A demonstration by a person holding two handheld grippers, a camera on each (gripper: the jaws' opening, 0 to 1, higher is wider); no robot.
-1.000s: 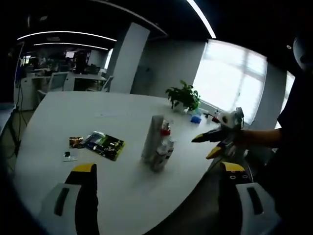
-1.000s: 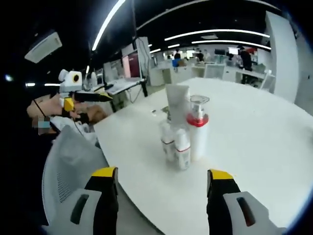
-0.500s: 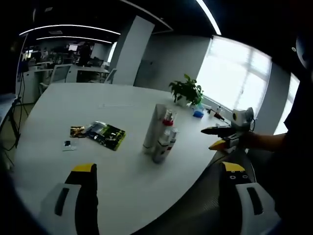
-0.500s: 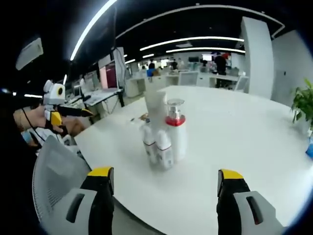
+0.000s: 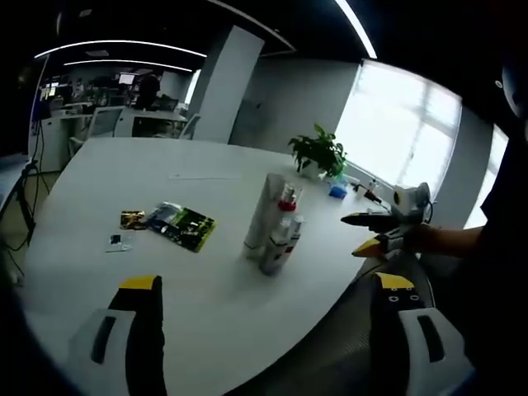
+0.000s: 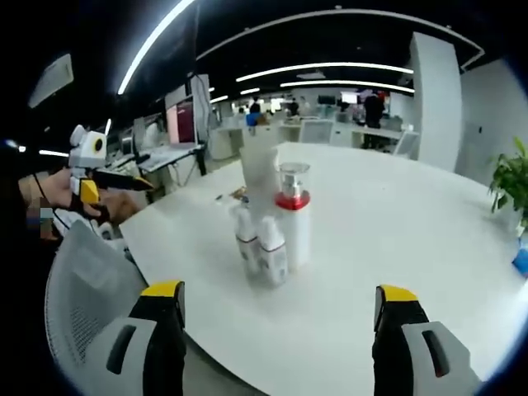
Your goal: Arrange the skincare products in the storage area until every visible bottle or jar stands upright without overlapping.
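Note:
Several white skincare products stand upright in a tight cluster (image 5: 275,227) on the white table (image 5: 124,190): a tall tube (image 6: 257,169), a pump bottle with a red collar (image 6: 293,219) and two small red-banded bottles (image 6: 272,256). My left gripper (image 5: 264,305) is open, held back from the table's near edge with nothing between its jaws. My right gripper (image 6: 276,309) is open too, off the table edge facing the cluster. In the left gripper view the right gripper (image 5: 375,231) shows at the right in a hand; in the right gripper view the left gripper (image 6: 107,177) shows at the left.
Flat printed packets (image 5: 183,224) and a small card (image 5: 115,242) lie on the table left of the cluster. A potted plant (image 5: 318,155) and a blue item (image 5: 336,191) stand at the far edge by the window. A grey mesh chair back (image 6: 87,289) is near the right gripper.
Both cameras shifted slightly; the view of the cluster barely changes. Compared with a second ago both grippers stand a little farther from the bottles. No product has moved.

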